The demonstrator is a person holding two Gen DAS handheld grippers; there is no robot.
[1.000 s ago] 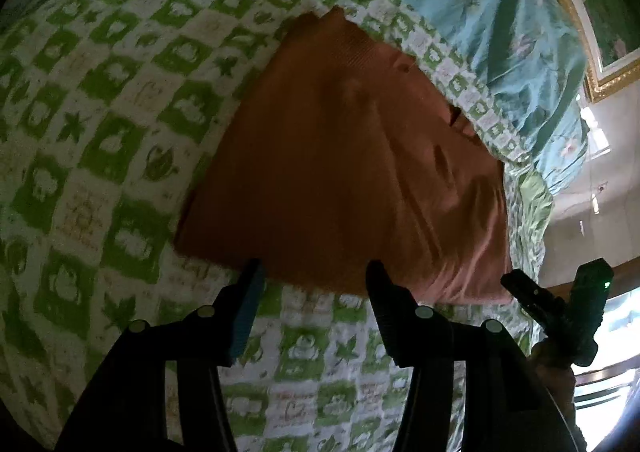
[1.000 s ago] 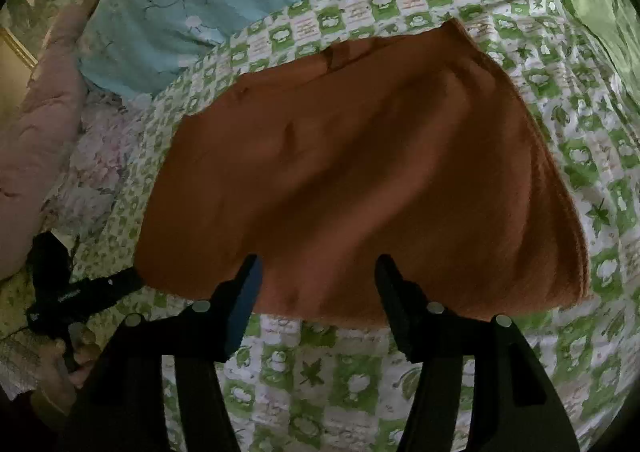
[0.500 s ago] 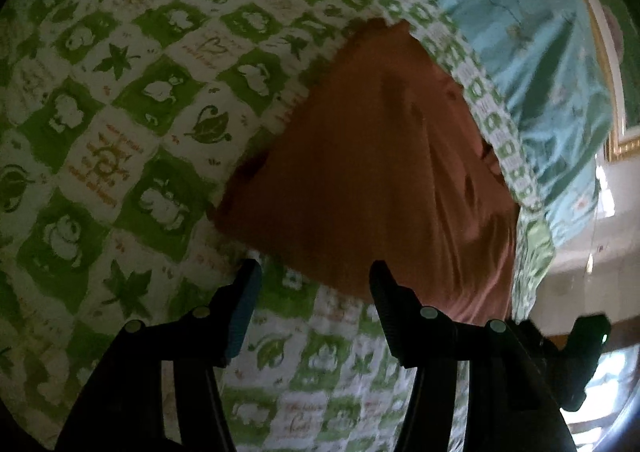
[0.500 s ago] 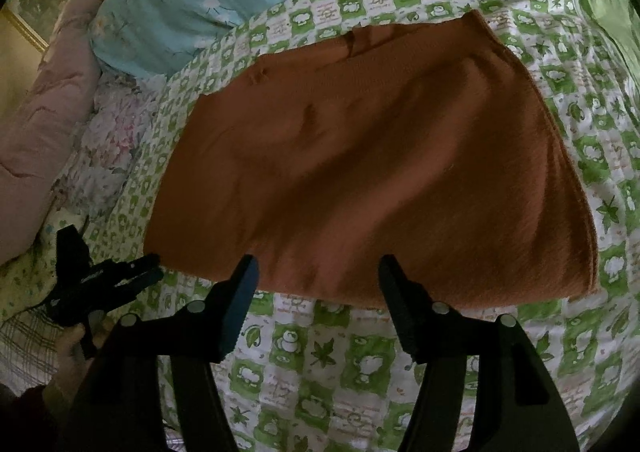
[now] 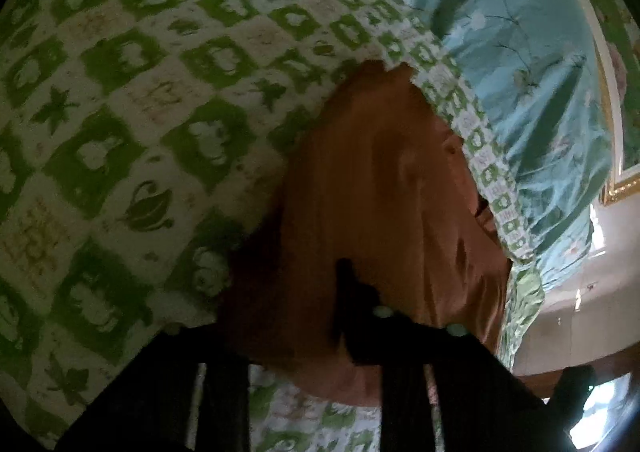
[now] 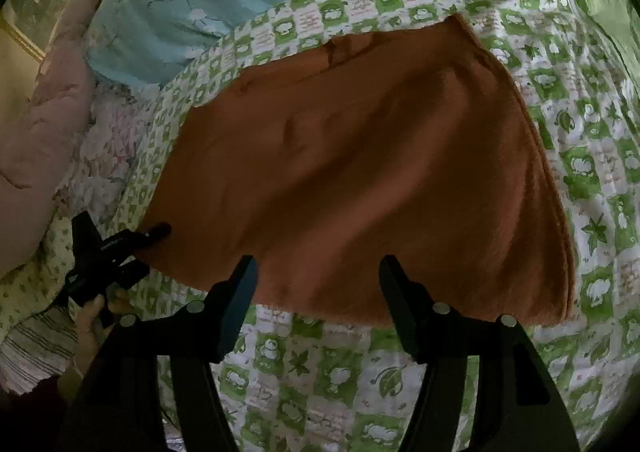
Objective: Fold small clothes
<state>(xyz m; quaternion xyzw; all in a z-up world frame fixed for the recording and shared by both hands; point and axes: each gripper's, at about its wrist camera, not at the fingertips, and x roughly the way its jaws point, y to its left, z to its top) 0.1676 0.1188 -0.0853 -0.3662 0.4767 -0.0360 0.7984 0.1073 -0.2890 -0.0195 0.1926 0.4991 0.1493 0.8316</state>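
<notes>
The rust-orange cloth lies spread flat on the green-checked bedspread of the bed, the left gripper clenched on its near left corner, while the right gripper hovers with fingers spread apart above the near edge, gripping nothing.

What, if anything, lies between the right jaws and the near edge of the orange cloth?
Nothing visible. The right gripper has its jaws open at the orange cloth's near edge, with only bare green checked bedsheet below. The left gripper is off at the cloth's left corner.
</notes>
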